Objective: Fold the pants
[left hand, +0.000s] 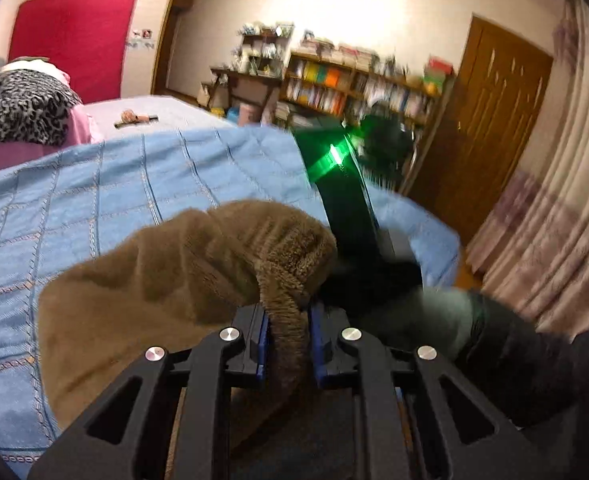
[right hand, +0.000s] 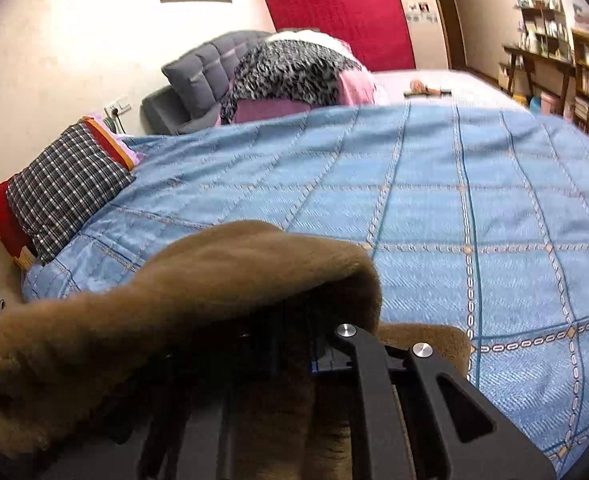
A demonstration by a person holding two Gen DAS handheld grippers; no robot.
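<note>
The brown fleece pants (left hand: 198, 264) bunch up over a blue quilted bedspread (left hand: 94, 192). My left gripper (left hand: 288, 344) is shut on a fold of the pants, which runs down between its blue pads. In the right wrist view the pants (right hand: 214, 280) drape over my right gripper (right hand: 294, 352) and hide its left finger. Cloth passes between its fingers, so it is shut on the pants. The right gripper's body, with a green light (left hand: 336, 156), shows blurred to the right in the left wrist view, held by a dark-sleeved arm (left hand: 494, 352).
The bedspread (right hand: 454, 208) covers a wide bed. A plaid pillow (right hand: 66, 188) lies at its left end. A leopard-print blanket (right hand: 290, 68) and a grey headboard (right hand: 210, 64) lie beyond. Bookshelves (left hand: 354, 84), a wooden door (left hand: 486, 120) and curtains (left hand: 554, 200) stand to the right.
</note>
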